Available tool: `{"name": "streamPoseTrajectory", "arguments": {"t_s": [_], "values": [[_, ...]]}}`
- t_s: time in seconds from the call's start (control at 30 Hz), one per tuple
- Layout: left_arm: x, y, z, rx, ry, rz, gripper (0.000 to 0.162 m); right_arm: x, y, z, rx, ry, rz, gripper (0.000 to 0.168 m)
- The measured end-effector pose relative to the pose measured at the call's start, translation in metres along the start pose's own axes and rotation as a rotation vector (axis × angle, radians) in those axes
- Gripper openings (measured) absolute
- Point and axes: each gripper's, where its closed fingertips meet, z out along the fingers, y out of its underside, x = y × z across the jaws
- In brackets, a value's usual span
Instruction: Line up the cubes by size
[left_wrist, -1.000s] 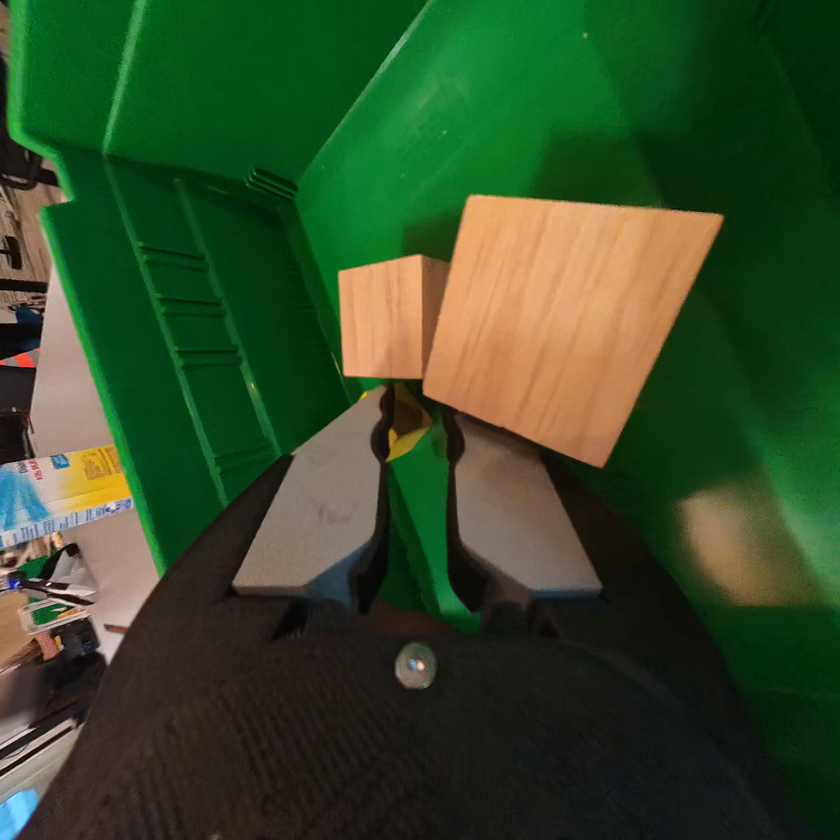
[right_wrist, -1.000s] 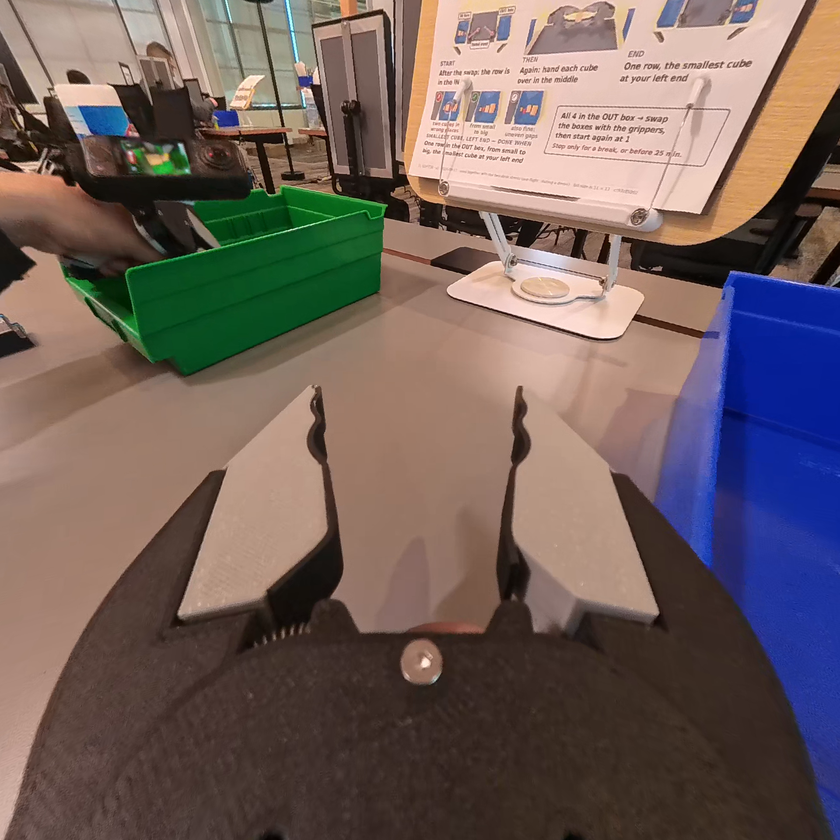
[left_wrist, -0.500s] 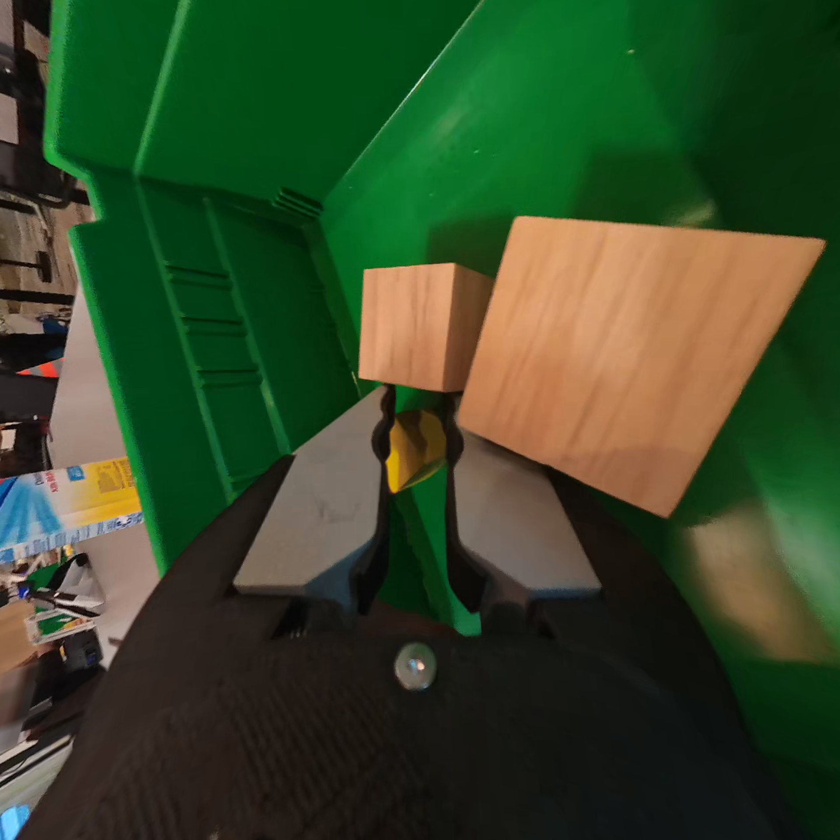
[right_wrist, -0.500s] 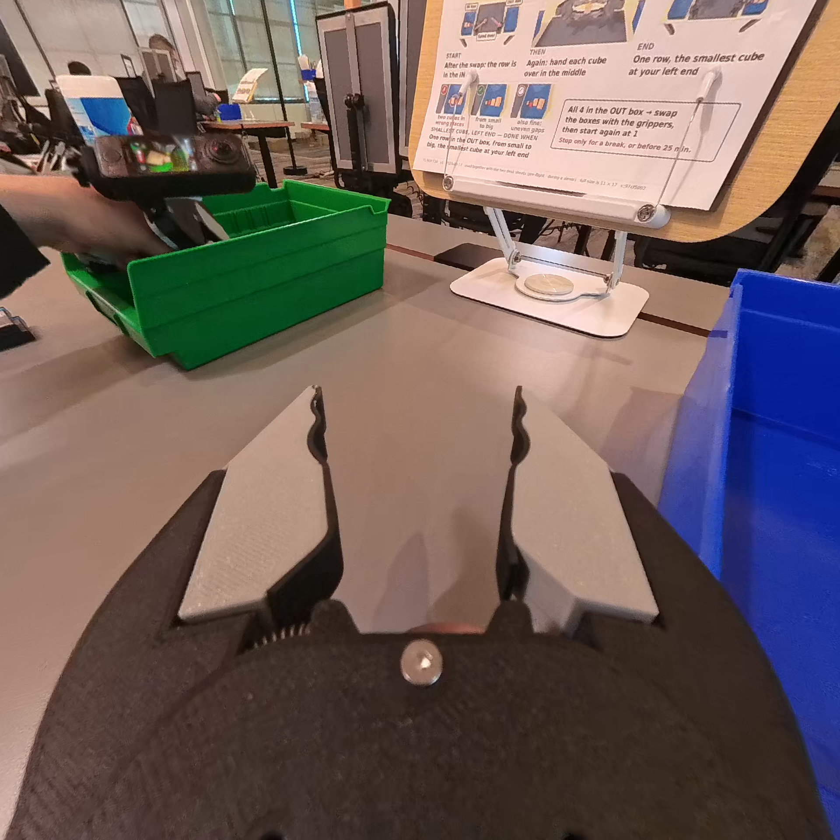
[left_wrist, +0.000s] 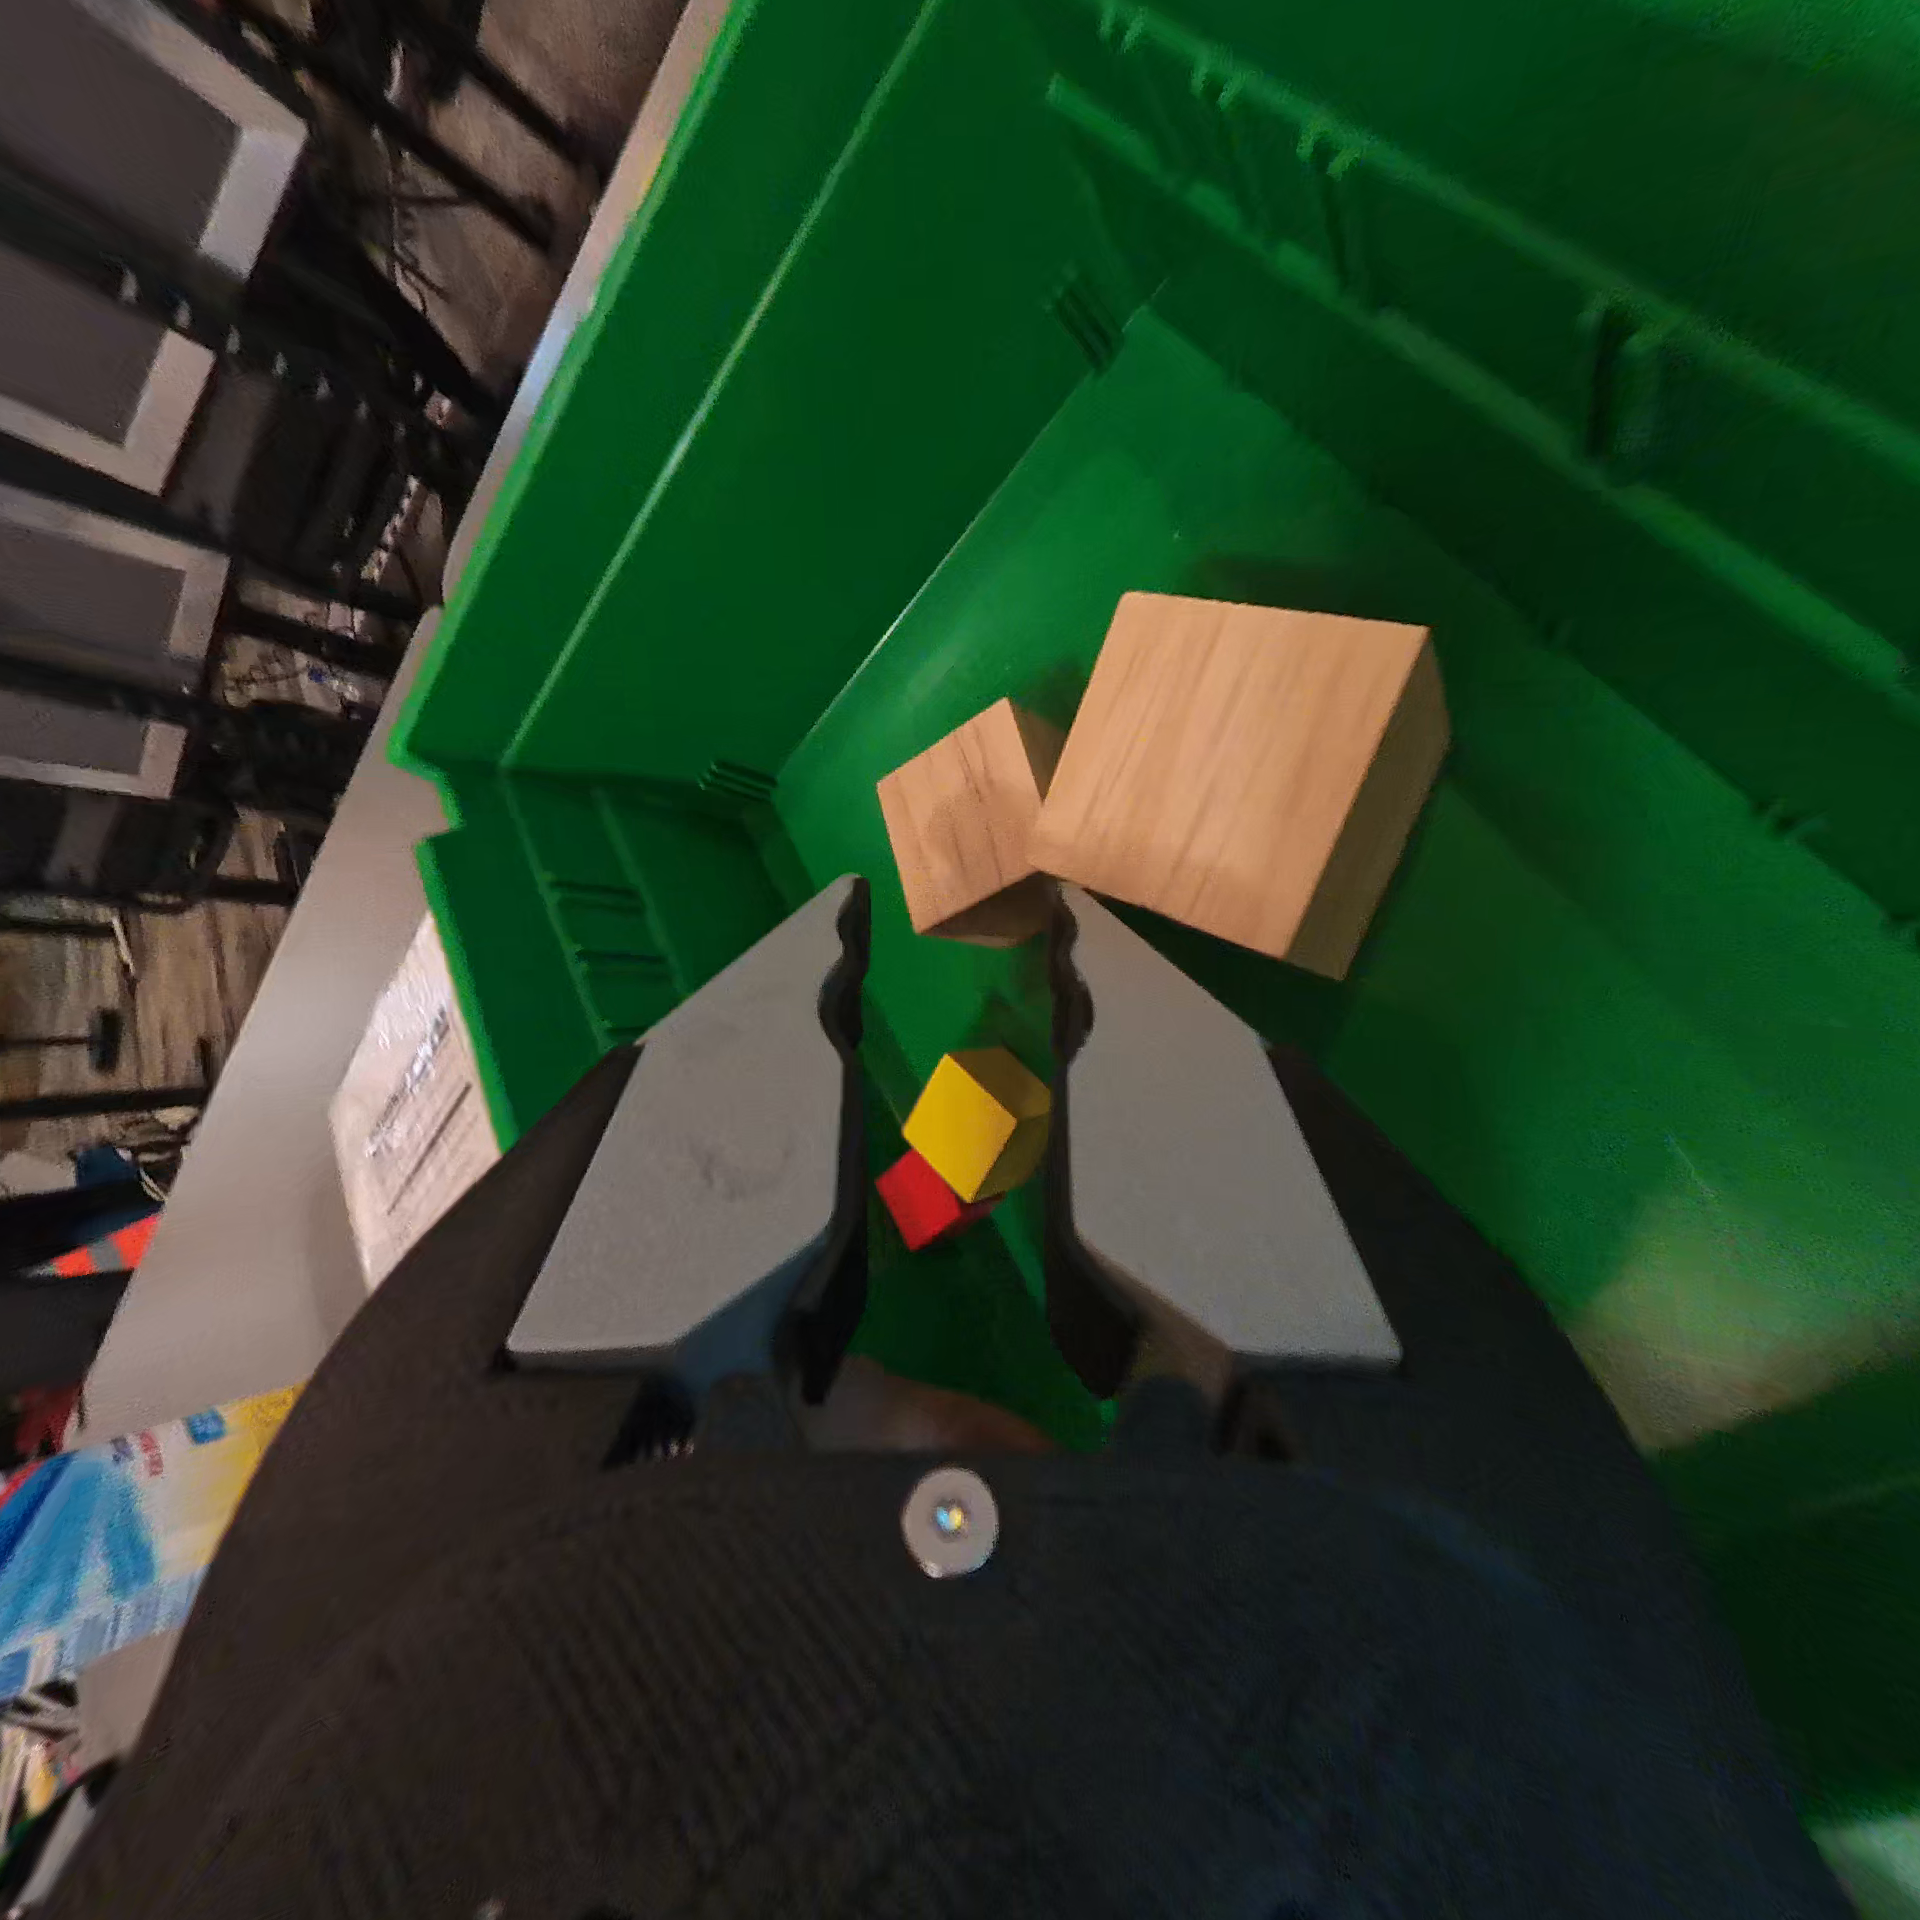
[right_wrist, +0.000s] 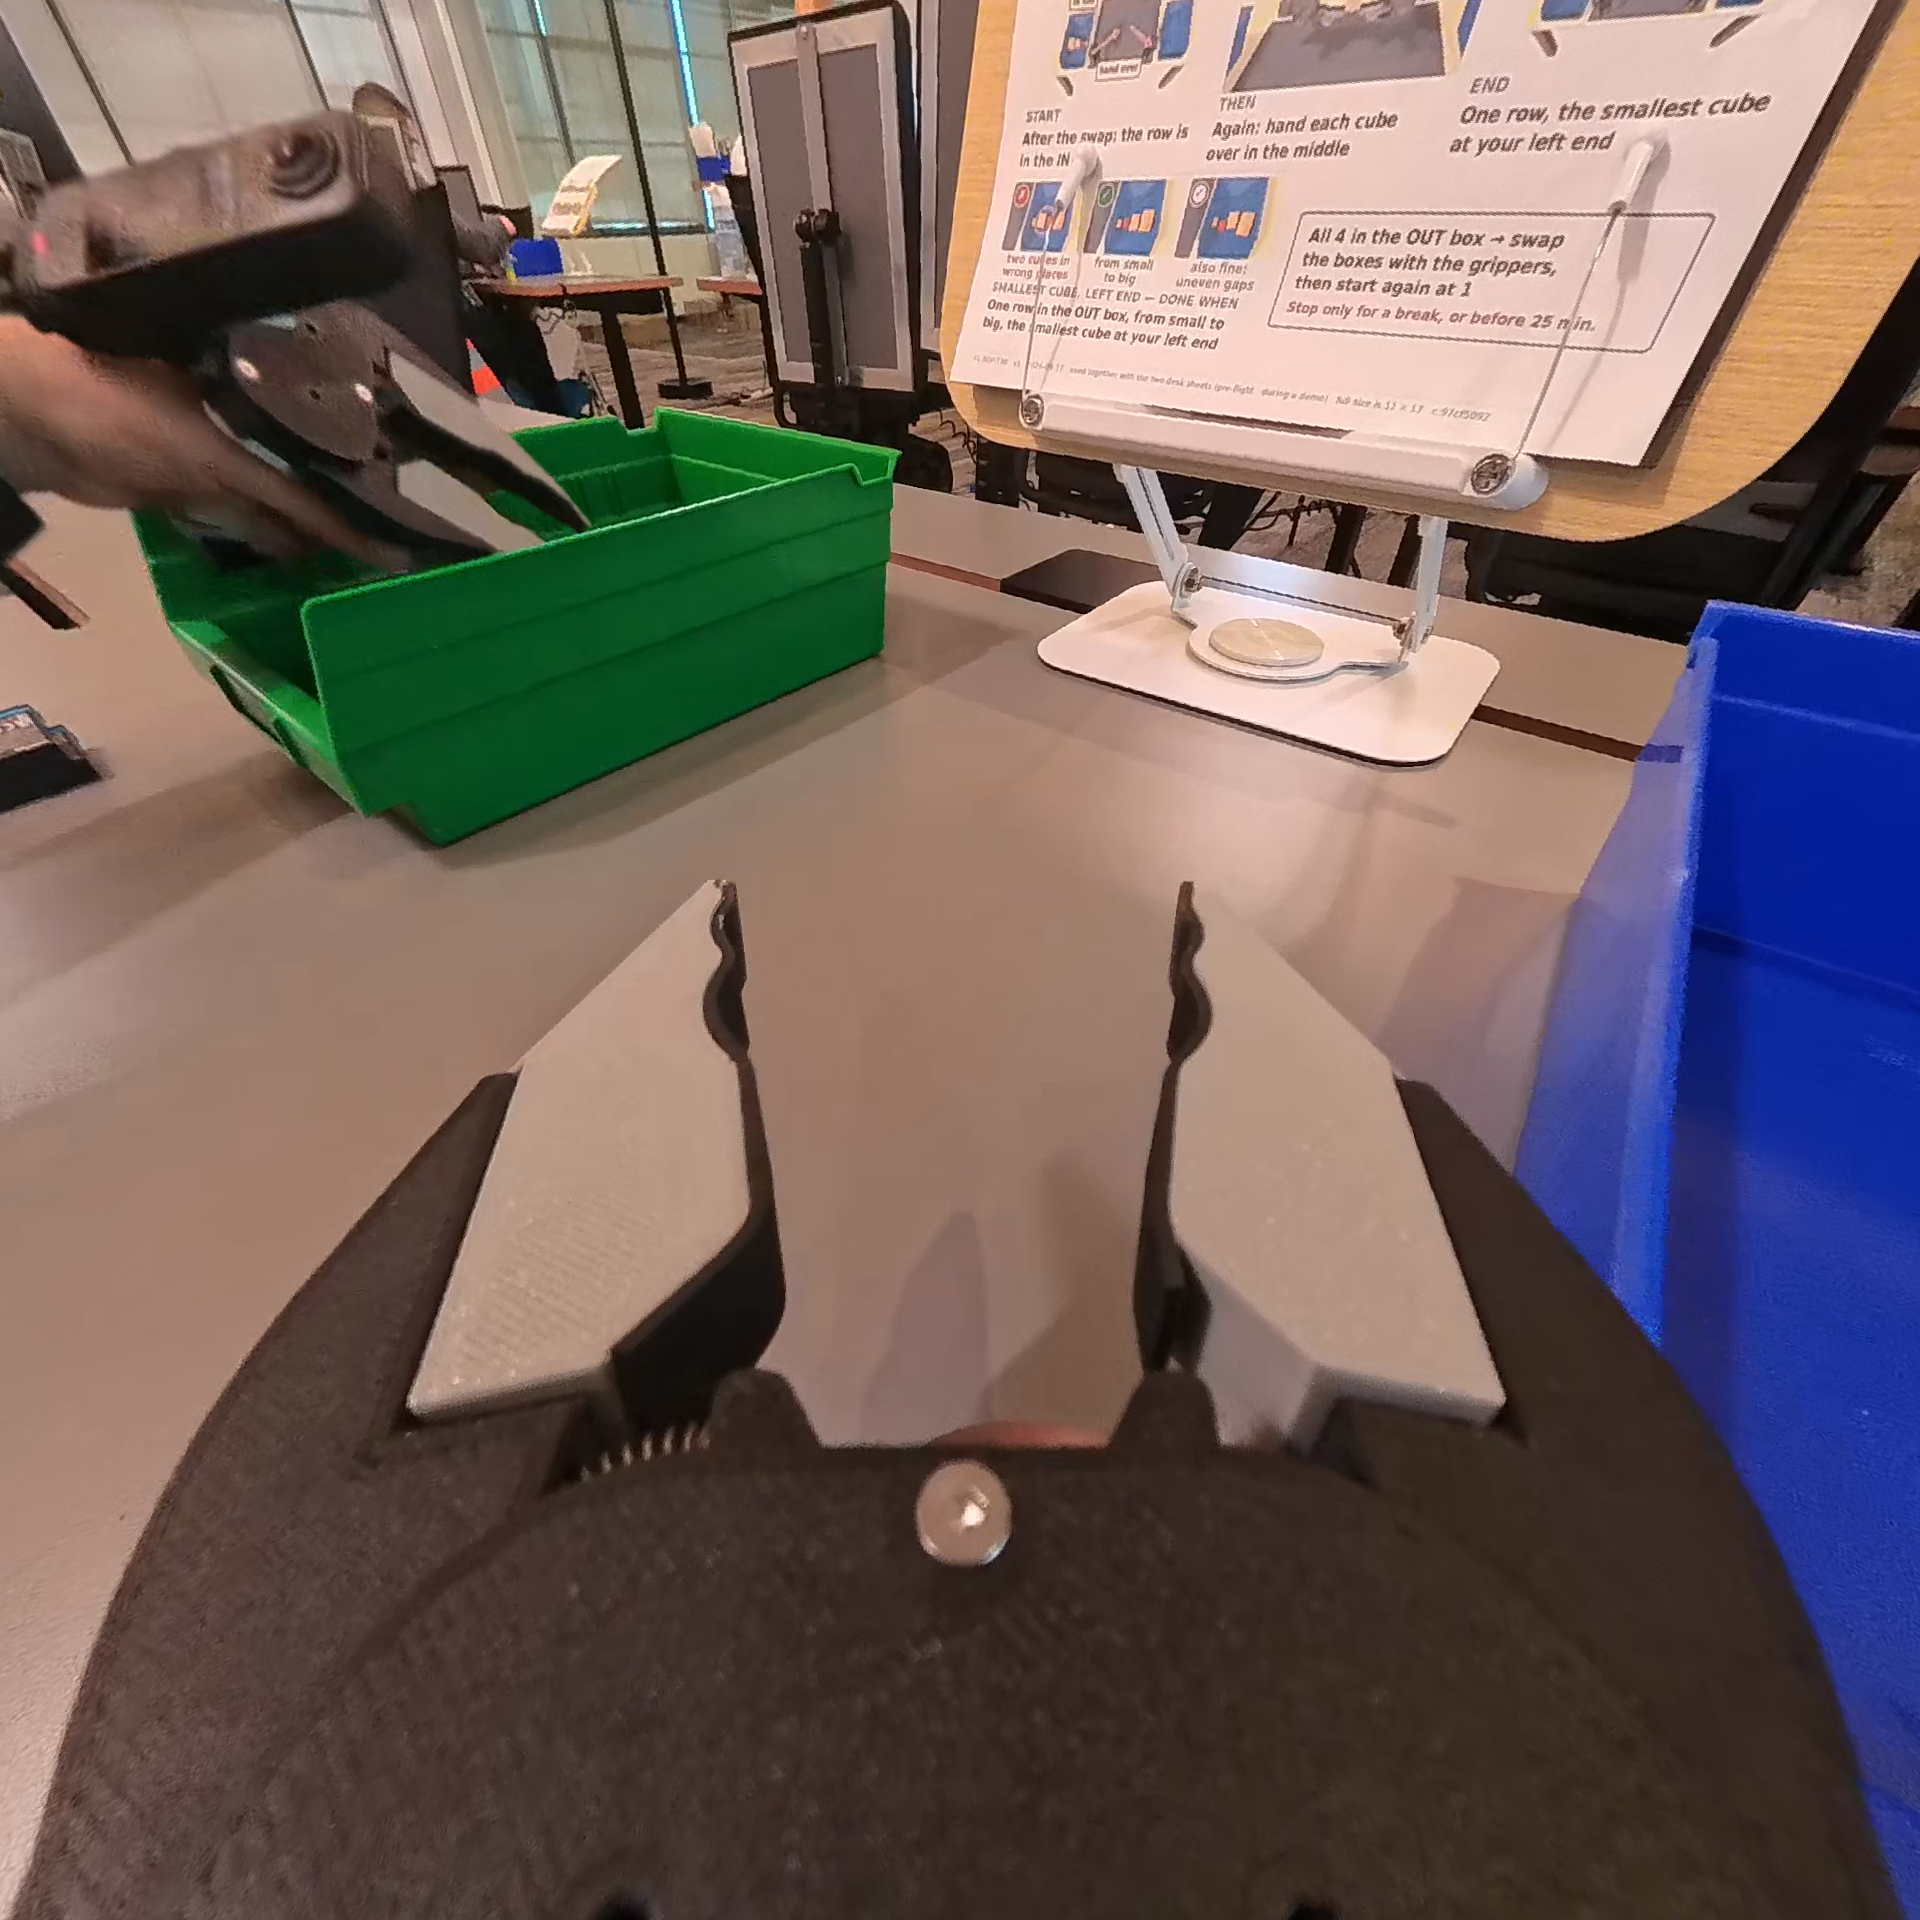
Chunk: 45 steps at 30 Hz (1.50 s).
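In the left wrist view my left gripper (left_wrist: 954, 904) is open and empty, held above the floor of the green bin (left_wrist: 1558, 1039). A small yellow cube (left_wrist: 971, 1122) and a smaller red cube (left_wrist: 920, 1205) lie touching on the bin floor, seen between my fingers. Past the fingertips a small wooden cube (left_wrist: 961, 821) leans against a large wooden cube (left_wrist: 1236, 779). My right gripper (right_wrist: 951, 894) is open and empty over the grey table (right_wrist: 935, 810). From there the green bin (right_wrist: 582, 644) stands far left, with the left gripper (right_wrist: 488, 488) tilted into it.
A blue bin (right_wrist: 1818, 1039) stands close on the right of my right gripper. An instruction board on a white stand (right_wrist: 1268, 665) is at the back of the table. A hand (right_wrist: 94, 436) holds the left gripper. A paper sheet (left_wrist: 416, 1101) lies beside the green bin.
My left gripper has pulled back and up from the cubes and its jaws stand wider. The yellow cube that sat between the fingertips now lies on the bin floor. The right gripper has hardly moved.
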Motion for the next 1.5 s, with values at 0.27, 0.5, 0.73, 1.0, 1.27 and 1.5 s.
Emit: {"name": "streamPoseTrajectory", "arguments": {"t_s": [0.27, 0.5, 0.73, 1.0, 1.27, 1.5], "values": [[0.053, -0.027, -0.015, 0.011, 0.313, 0.185, 0.061, -0.002, 0.001, 0.001, -0.004, -0.008, -0.005, 0.080], [0.072, -0.024, 0.020, -0.178, 0.436, 0.268, 0.084, -0.002, 0.001, 0.000, -0.005, -0.012, -0.005, 0.080], [0.072, -0.028, 0.028, -0.167, 0.468, 0.255, 0.086, -0.004, 0.001, 0.000, -0.007, -0.030, -0.003, 0.079], [-0.001, -0.031, -0.005, 0.189, -0.074, -0.064, 0.086, -0.005, 0.003, 0.000, -0.016, -0.047, 0.009, 0.078], [0.003, -0.053, -0.059, 0.483, -0.249, -0.204, 0.086, -0.043, 0.018, 0.007, -0.106, -0.266, 0.044, 0.078], [-0.002, -0.073, -0.066, 0.532, -0.240, -0.250, 0.086, -0.053, 0.021, 0.008, -0.126, -0.332, 0.068, 0.078]]}}
